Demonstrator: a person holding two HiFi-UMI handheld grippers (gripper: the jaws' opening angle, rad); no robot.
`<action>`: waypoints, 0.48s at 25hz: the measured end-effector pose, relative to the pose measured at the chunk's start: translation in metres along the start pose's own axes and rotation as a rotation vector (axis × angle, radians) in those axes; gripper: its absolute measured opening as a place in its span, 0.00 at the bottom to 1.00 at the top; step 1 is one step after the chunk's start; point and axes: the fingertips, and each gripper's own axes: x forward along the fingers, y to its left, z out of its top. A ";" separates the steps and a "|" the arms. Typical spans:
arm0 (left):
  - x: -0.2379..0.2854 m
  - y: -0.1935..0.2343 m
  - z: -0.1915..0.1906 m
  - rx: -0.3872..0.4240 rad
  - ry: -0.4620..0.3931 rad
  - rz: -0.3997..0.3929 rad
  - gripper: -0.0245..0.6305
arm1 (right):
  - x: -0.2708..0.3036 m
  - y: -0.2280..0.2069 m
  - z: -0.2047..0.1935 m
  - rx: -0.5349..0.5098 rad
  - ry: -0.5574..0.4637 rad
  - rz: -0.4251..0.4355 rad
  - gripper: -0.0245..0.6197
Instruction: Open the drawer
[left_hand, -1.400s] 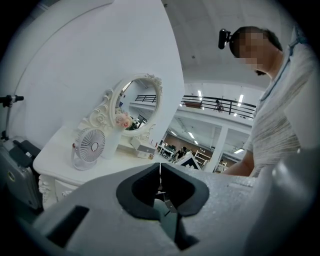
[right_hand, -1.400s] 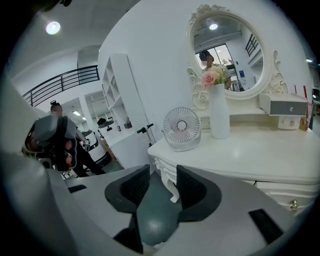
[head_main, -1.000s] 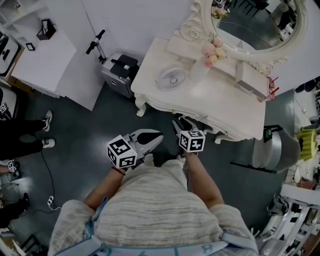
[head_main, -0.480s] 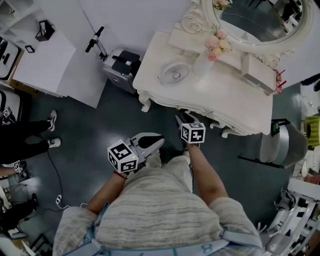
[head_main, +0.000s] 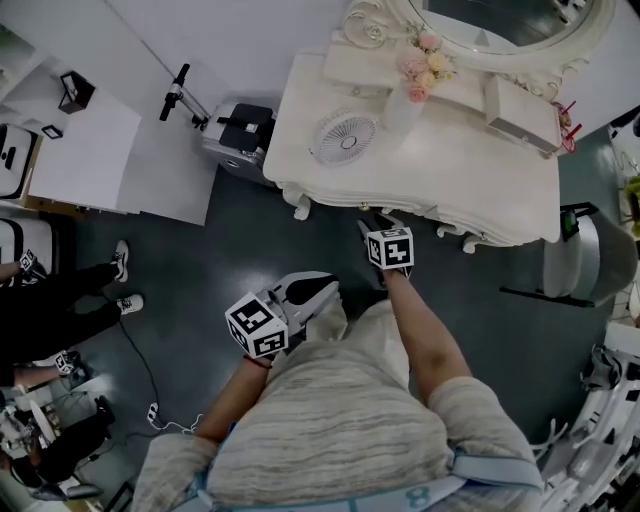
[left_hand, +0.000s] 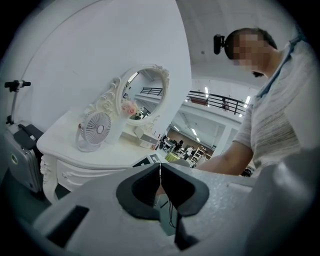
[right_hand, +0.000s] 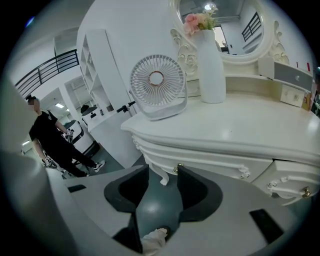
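Observation:
The white dressing table (head_main: 440, 170) stands ahead of me. Its drawer front (right_hand: 210, 161) runs under the top, with a small gold knob (right_hand: 179, 166). My right gripper (head_main: 383, 224) points down at the table's front edge. In the right gripper view that gripper (right_hand: 162, 170) is open, its jaws have just been opening, and nothing lies between them. The knob shows just above the right jaw's tip, apart from it. My left gripper (head_main: 325, 288) hangs back by my body, away from the table. In the left gripper view it (left_hand: 160, 167) is shut and empty.
On the tabletop stand a small fan (head_main: 345, 137), a white vase of pink flowers (head_main: 405, 100), a flat box (head_main: 520, 100) and an ornate mirror (right_hand: 225, 30). A suitcase (head_main: 235, 135) sits left of the table. A person's legs (head_main: 70, 310) are at the far left.
My right gripper has sunk lower in front of the table's front edge, its marker cube looking smaller. The left gripper has stayed by my body. The head view has drifted.

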 end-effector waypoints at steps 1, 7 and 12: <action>0.001 0.001 0.000 -0.001 0.002 0.001 0.06 | 0.004 -0.002 -0.002 0.006 0.008 -0.003 0.26; 0.005 0.008 -0.003 -0.018 0.011 0.013 0.06 | 0.024 -0.017 -0.012 0.018 0.053 -0.023 0.27; 0.003 0.013 -0.012 -0.040 0.026 0.029 0.06 | 0.041 -0.024 -0.016 0.026 0.077 -0.033 0.28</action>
